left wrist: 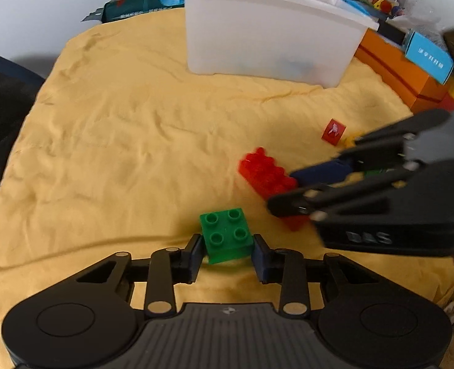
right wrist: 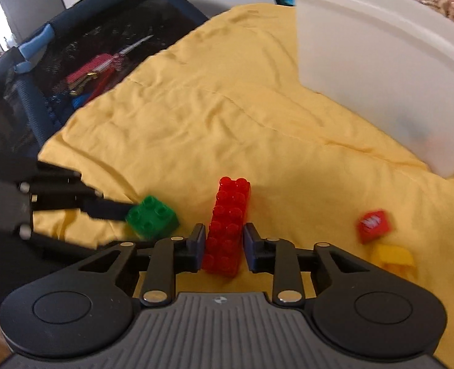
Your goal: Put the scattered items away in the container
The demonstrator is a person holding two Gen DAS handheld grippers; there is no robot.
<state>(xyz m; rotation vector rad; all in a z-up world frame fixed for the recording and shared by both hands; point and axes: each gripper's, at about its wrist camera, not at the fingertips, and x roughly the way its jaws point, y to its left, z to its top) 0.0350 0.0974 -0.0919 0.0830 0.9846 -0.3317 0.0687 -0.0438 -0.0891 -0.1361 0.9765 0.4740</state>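
Observation:
A green four-stud brick (left wrist: 225,230) lies on the yellow cloth (left wrist: 119,138), slightly turned, between the pads of my left gripper (left wrist: 227,253), which press on its two sides. My right gripper (right wrist: 223,246) is shut on the near end of a long red brick (right wrist: 228,215) that rests on the cloth. In the left wrist view the right gripper (left wrist: 283,193) straddles that red brick (left wrist: 265,172) from the right. A small red block (right wrist: 373,224) and a yellow piece (right wrist: 394,258) lie to its right. The white translucent container (left wrist: 273,30) stands at the back.
Orange boxes (left wrist: 396,70) and a blue carton (left wrist: 428,57) line the cloth's right edge. A dark green box (left wrist: 134,7) sits behind the container on the left. A black mesh-sided bin (right wrist: 73,46) with items in it borders the cloth's left side.

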